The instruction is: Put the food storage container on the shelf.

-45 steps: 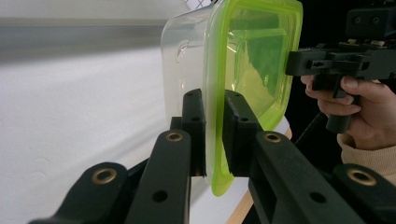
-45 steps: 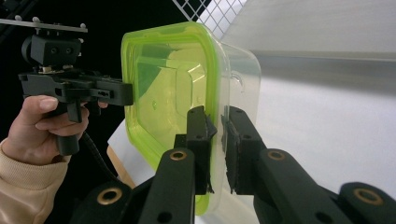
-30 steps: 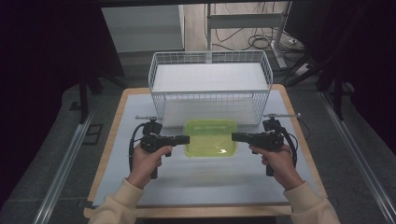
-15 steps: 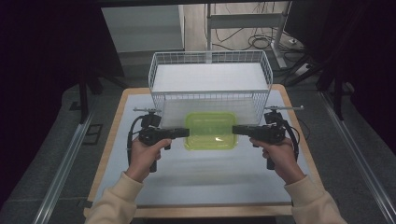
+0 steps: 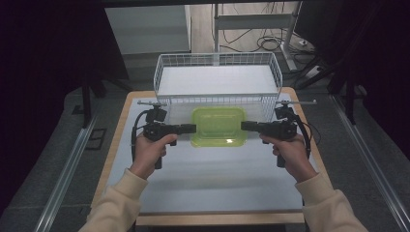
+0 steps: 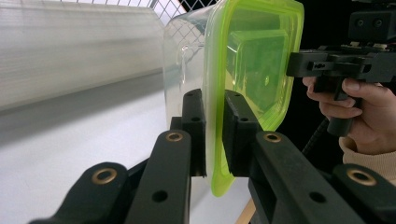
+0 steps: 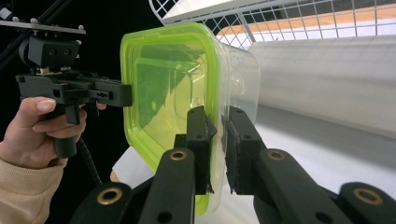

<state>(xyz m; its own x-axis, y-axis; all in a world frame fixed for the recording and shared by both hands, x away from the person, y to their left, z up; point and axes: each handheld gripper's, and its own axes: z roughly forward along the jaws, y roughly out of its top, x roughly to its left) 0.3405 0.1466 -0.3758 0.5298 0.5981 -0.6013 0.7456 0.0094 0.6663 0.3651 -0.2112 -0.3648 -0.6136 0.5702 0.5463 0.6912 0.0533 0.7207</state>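
The white table (image 5: 212, 188) lies below the wire basket (image 5: 217, 77), which stands at its far end with a white board across it, and everything else I place from that basket; the clear container with the green lid (image 5: 218, 126) hangs in the air just in front of the basket's near wall, carried between the two tools; a second ago it sat lower and nearer the person, so it has been lifted and brought up toward the basket, which I take to mean the carry is well along and the drop into the basket comes next; the left gripper (image 5: 189, 128) is clamped on the lid's rim at the container's left end, its pads pinching the green edge (image 6: 215, 135); the right gripper (image 5: 247, 126) is clamped the same way on the opposite rim (image 7: 215, 140); the basket's near wall stands between the container and the inside, so it looks as if more height is needed to clear that rim; the cables behind the basket lie well apart.
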